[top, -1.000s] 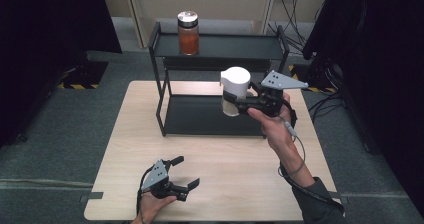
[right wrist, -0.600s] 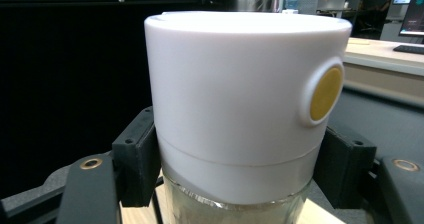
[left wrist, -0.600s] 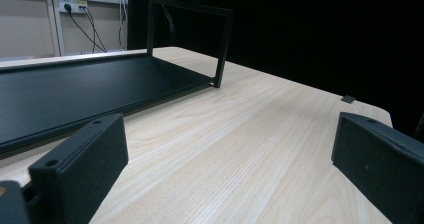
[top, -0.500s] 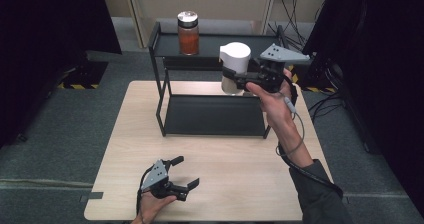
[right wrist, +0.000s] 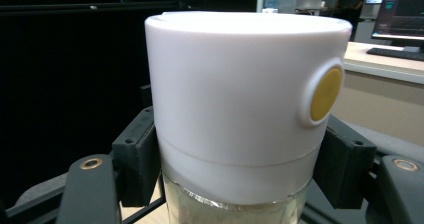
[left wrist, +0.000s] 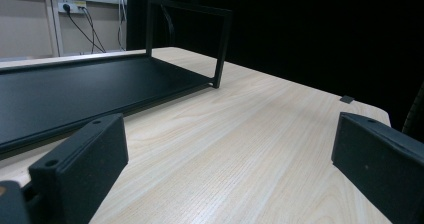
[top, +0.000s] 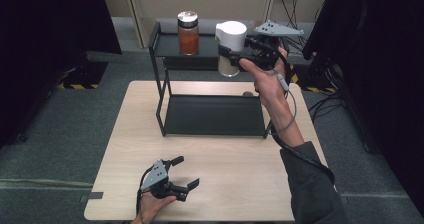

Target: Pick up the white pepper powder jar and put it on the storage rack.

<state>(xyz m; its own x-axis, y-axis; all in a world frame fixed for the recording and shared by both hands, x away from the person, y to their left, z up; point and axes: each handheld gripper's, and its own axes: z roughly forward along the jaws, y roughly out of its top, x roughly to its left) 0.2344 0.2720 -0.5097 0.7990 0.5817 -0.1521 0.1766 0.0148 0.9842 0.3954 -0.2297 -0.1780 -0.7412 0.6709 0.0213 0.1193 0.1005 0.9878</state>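
My right gripper (top: 231, 55) clamps a white-lidded jar (top: 230, 43) level with the black rack's (top: 165, 44) upper shelf; my left gripper (top: 186, 173) rests wide-jawed on the pale wood desk (top: 240, 154), grey carpet around.

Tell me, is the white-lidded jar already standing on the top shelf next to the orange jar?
No, the right tongs hold the white-lidded jar in the air in front of the rack, while the orange jar stands on the top shelf.

Even overhead light; dark surrounds; close-ups soft.
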